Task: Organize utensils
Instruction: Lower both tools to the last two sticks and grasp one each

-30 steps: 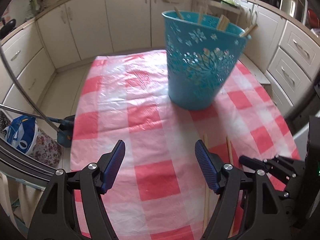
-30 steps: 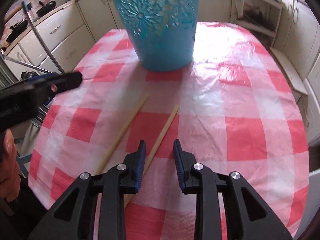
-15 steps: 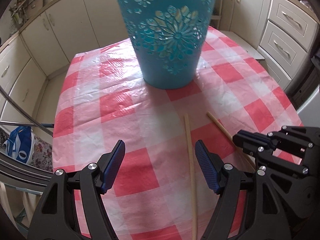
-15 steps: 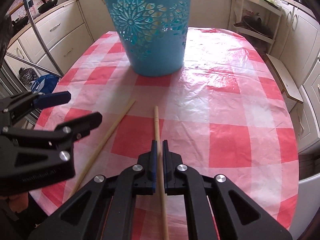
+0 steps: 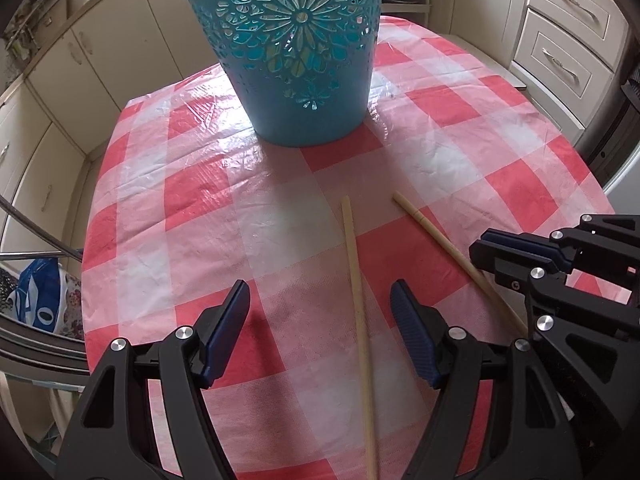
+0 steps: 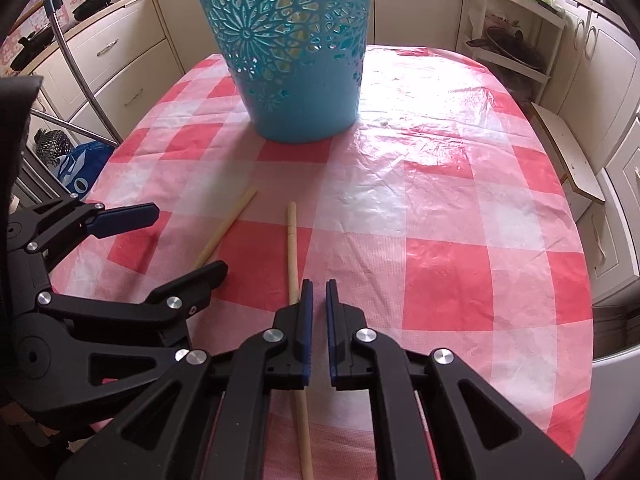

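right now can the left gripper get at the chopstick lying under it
Probably yes. The left gripper is open, its fingers straddle the chopstick on the tablecloth, and nothing lies between them. The right gripper sits off to the side by the other chopstick.

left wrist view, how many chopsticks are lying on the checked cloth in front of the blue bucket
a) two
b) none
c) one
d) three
a, one chopstick lies in the middle and a second chopstick lies to its right, both on the checked cloth short of the blue bucket.
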Motion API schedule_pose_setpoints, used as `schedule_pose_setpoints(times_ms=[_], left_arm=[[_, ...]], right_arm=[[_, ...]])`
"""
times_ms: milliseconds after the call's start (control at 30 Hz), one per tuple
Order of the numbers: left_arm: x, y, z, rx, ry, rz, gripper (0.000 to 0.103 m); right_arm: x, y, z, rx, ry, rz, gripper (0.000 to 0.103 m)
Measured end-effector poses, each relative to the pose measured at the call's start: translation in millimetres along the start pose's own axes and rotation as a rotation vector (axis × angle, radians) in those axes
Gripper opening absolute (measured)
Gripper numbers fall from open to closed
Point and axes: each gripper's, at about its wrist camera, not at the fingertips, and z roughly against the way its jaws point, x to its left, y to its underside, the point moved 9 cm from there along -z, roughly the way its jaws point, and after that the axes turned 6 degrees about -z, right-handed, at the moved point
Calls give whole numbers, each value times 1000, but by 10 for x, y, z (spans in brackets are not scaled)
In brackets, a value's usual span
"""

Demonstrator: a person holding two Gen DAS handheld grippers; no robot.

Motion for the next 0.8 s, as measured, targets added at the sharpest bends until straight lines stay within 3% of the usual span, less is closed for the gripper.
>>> schedule_pose_setpoints(times_ms=[467, 667, 800], left_arm=[[11, -11, -26, -14, 33, 25, 71], [-33, -35, -13, -29, 88, 27, 51], [-3, -34, 2, -22, 113, 44, 48]], right_arm=[[-63, -34, 26, -11, 0, -21, 3], [-79, -22, -5, 8, -1, -33, 3], [-89, -59, 42, -4, -44, -60, 3]])
